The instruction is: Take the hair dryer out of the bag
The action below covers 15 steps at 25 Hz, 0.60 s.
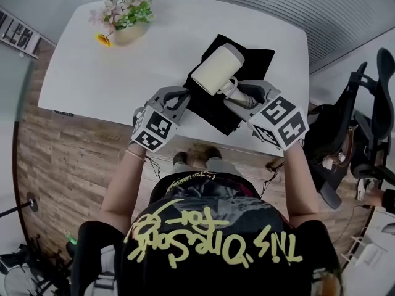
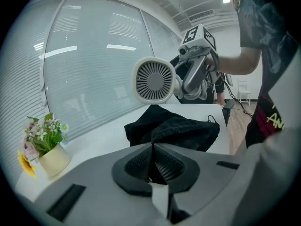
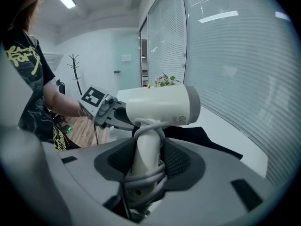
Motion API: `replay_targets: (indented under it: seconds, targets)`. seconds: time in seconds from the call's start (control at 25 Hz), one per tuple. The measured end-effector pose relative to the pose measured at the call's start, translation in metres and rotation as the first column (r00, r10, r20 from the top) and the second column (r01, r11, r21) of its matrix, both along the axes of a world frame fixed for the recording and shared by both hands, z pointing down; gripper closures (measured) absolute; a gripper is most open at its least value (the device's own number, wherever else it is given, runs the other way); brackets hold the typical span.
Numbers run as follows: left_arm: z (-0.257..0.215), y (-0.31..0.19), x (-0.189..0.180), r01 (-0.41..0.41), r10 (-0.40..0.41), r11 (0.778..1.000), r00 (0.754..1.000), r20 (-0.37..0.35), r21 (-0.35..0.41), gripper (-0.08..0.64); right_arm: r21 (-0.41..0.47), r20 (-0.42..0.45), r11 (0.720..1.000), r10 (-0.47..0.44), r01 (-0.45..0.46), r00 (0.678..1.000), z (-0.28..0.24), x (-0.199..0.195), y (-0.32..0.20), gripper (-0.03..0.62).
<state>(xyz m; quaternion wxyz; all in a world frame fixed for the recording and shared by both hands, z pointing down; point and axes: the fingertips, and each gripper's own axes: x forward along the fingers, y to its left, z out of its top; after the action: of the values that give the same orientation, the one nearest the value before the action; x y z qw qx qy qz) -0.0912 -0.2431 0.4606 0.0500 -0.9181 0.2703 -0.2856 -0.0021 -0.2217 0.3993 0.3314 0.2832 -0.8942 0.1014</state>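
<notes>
At the lower centre of the head view, the left gripper (image 1: 183,98) has its fingers pressed together at the left edge of the black bag (image 1: 254,60); whether they pinch cloth is unclear. The right gripper (image 1: 239,95) beside it is clamped on the cord-wrapped handle of the cream hair dryer (image 1: 217,69). The dryer is out of the bag, lifted above it at centre frame, the bag lying crumpled on the white table (image 1: 86,79), with a flower pot (image 1: 126,32) at upper left.
</notes>
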Motion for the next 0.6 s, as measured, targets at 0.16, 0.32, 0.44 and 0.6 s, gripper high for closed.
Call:
replay_targets:
  seconds: [0.16,0.32,0.44,0.6]
  targets:
    - [0.0,0.005,-0.005,0.03,-0.03,1.0,1.0,-0.005,-0.008,0.551,-0.032,0.002,0.999,0.039,-0.039,0.999,0.013,0.0,-0.014,0.402]
    - [-0.002,0.007,-0.007,0.046,-0.047,0.999,0.999,-0.022,-0.003,0.551,-0.071,-0.002,0.994,0.085,-0.085,0.996,0.032,0.0,-0.03,0.402]
    - [-0.002,0.009,-0.01,0.056,-0.057,0.998,0.998,-0.021,-0.006,0.551,-0.085,-0.018,0.991,0.099,-0.1,0.995,0.046,-0.002,-0.039,0.402]
    - [0.0,0.011,-0.01,0.065,-0.066,0.998,0.998,-0.025,-0.01,0.551,-0.093,-0.045,0.989,0.111,-0.115,0.993,0.061,-0.004,-0.048,0.402]
